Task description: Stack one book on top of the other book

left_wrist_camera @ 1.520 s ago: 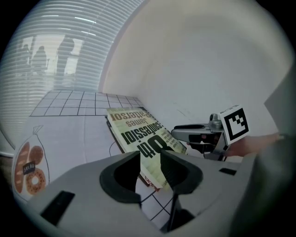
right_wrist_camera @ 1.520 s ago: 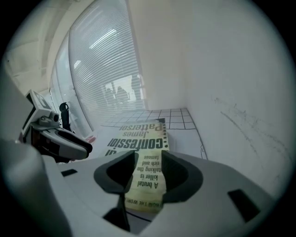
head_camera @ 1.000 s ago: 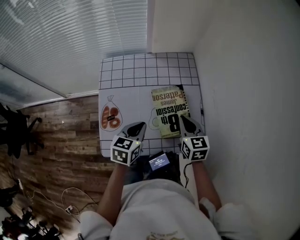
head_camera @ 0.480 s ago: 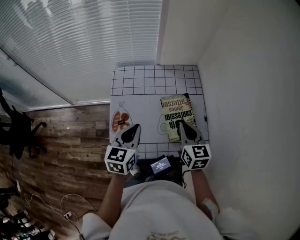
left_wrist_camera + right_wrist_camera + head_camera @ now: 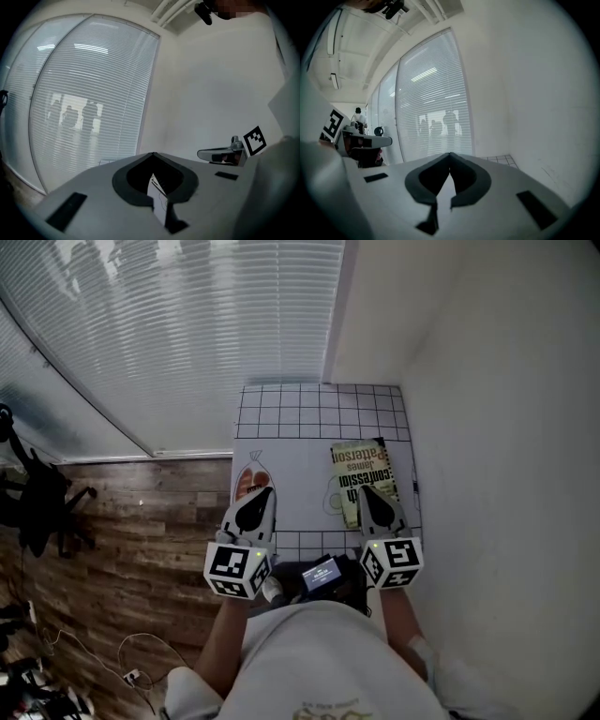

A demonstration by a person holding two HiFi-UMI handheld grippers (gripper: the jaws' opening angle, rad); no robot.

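Under right gripper [image 5: 368,493], book [image 5: 361,470] near edge hidden

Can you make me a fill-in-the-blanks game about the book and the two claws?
1. In the head view, the book lies on the ___ side of the mat.
2. The left claw and the right claw both have their jaws ___.
3. Between their jaws, the claws hold ___.
4. The floor beside the table looks like planks of ___.

Missing words: right; shut; nothing; wood.
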